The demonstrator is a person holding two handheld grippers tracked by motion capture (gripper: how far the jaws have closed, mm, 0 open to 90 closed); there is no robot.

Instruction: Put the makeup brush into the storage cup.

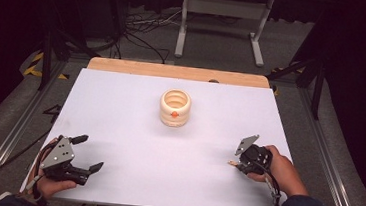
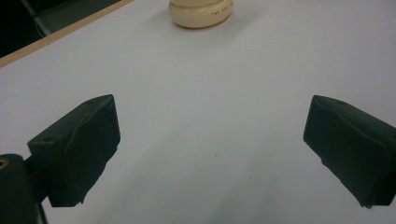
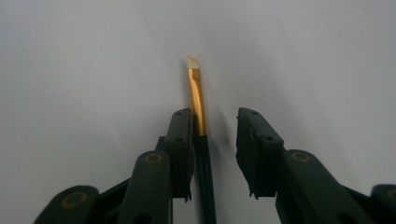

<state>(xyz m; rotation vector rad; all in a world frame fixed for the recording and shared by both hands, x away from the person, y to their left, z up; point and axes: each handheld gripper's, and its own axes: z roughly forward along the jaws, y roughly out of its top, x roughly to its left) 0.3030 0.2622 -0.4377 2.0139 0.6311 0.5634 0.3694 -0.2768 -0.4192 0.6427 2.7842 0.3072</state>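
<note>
A thin brush (image 3: 200,121), with a dark handle, a gold collar and a pale slanted tip, is seen lying flat on the white desk (image 1: 133,129) between the jaws of the right gripper (image 3: 215,135). Its long axis runs along the jaws, the tip pointing away from the hand. The jaws are not yet pressed together: the brush lies against the inner face of one jaw, and a clear gap is left to the other, so it is judged that nothing is clamped yet. The closing must therefore be done across the handle (the narrow way).

In the high view the brush tip (image 1: 232,163) is seen just beside the right gripper (image 1: 246,159). The left gripper (image 1: 86,155) is held wide apart and empty, well apart from the brush. A cream ribbed pot (image 1: 175,107) stands farther back, in the middle of the desk.

The back part of the handle is hidden under the gripper, so its whole length cannot be told.
</note>
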